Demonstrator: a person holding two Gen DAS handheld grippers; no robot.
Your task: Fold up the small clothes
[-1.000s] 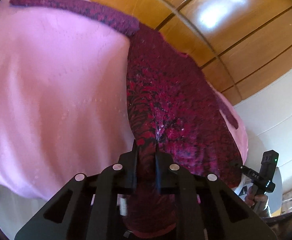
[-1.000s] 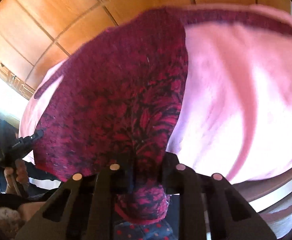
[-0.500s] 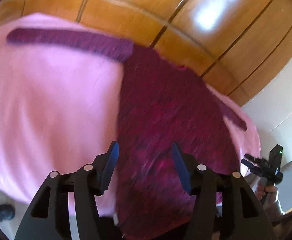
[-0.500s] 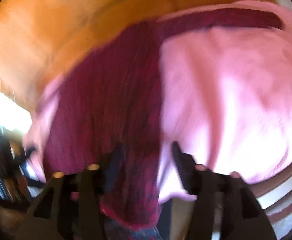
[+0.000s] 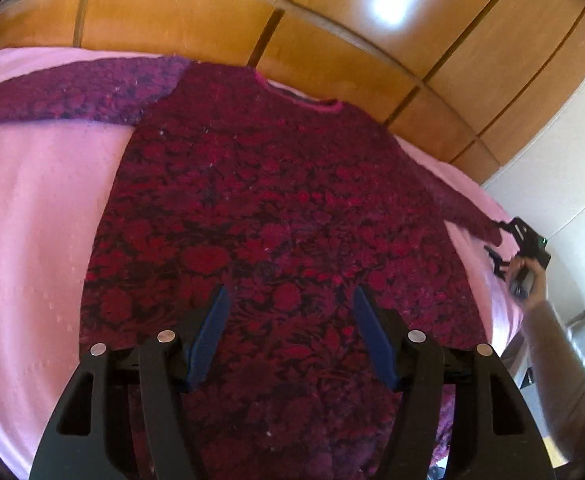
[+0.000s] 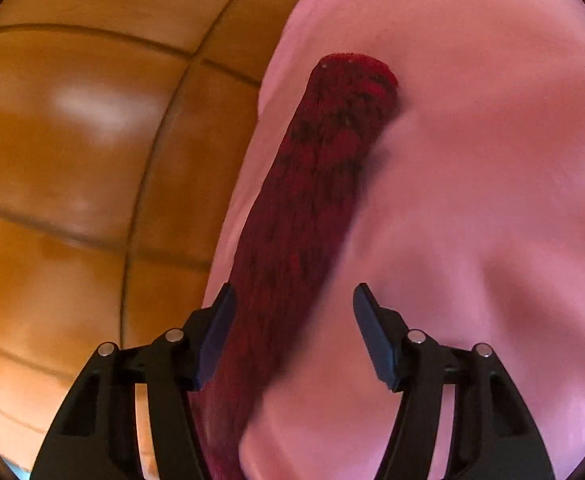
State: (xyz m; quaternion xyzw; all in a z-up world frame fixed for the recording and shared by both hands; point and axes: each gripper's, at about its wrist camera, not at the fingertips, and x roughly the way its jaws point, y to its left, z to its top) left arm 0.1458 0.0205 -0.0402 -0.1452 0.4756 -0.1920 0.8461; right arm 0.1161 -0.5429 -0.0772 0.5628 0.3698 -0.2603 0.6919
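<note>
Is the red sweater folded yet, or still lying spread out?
Spread out. The sweater lies flat on the pink cover, body open, both sleeves stretched sideways, neckline toward the wooden wall. No fold shows.

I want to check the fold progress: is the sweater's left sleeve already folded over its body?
No, in the left wrist view the sleeve lies stretched out sideways on the pink sheet, away from the sweater body.
</note>
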